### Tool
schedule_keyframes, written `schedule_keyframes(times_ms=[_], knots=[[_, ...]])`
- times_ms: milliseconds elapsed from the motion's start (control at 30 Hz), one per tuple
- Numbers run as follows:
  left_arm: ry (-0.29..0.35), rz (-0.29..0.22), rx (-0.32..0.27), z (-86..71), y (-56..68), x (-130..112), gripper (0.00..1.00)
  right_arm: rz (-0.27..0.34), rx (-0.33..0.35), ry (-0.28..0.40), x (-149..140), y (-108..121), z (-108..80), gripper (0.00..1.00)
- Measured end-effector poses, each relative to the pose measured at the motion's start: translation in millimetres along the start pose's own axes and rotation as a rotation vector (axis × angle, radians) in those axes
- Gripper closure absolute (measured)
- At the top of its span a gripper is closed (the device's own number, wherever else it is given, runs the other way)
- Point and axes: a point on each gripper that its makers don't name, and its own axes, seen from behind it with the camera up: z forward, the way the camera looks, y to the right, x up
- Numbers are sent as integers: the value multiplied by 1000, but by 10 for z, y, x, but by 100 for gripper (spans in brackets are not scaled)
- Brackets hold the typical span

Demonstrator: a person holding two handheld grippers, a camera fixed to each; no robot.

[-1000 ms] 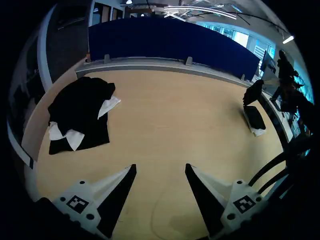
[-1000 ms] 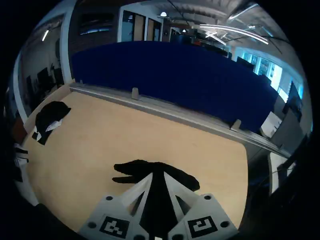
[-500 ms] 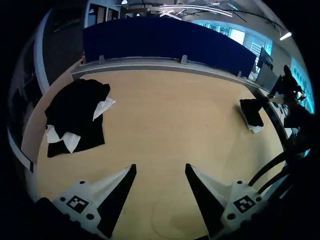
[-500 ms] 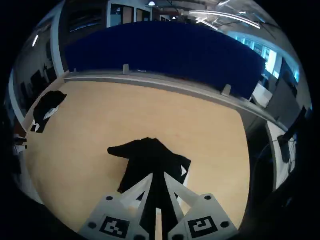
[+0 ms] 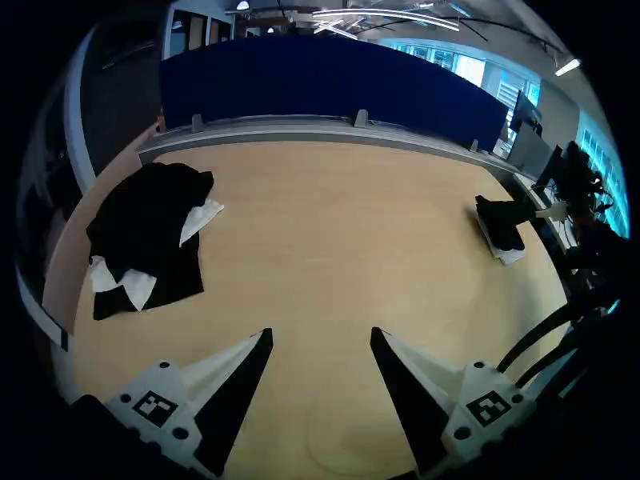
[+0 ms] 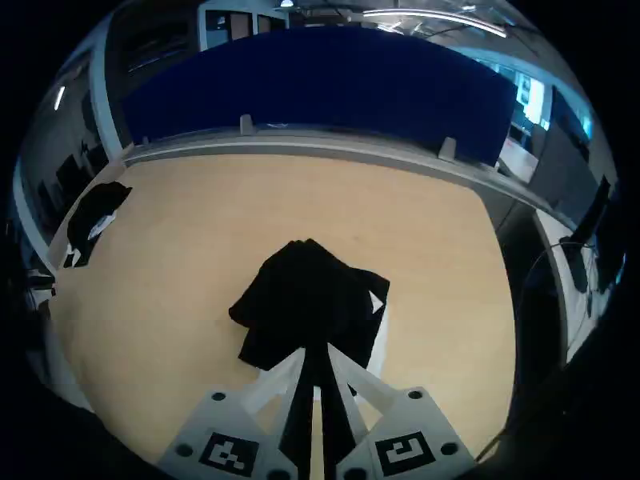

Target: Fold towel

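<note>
In the right gripper view a black towel (image 6: 308,300) lies bunched on the wooden table (image 6: 184,240), with a white towel edge (image 6: 382,336) showing under its right side. My right gripper (image 6: 318,364) is shut on the near edge of the black towel, with dark cloth between its fingers. In the left gripper view the same black towel (image 5: 500,224) sits at the table's far right. My left gripper (image 5: 320,352) hovers open over bare tabletop at the near edge, holding nothing.
A heap of black and white towels (image 5: 148,232) lies at the table's left end, small in the right gripper view (image 6: 92,220). A blue partition (image 5: 320,80) runs along the back edge. Chairs and desks (image 5: 576,240) stand beyond the right end.
The right gripper has brought the hanging black towel down so it now lies bunched on the table. The left gripper stayed open and barely moved.
</note>
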Motion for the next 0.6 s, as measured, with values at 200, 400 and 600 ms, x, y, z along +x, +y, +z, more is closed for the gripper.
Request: schedule_keyframes(times_ms=[200,400,600], knots=[[1,-2,-1,-14,20,-10,10,-30,-7,32,379,83,7,96],[-1,-2,10,-30,-6,-30,10,-66,-13,58,880,184,55,96],[-2,-13,22,-50,-39,-38,10,-135,-1,54,1262,175,155,96]])
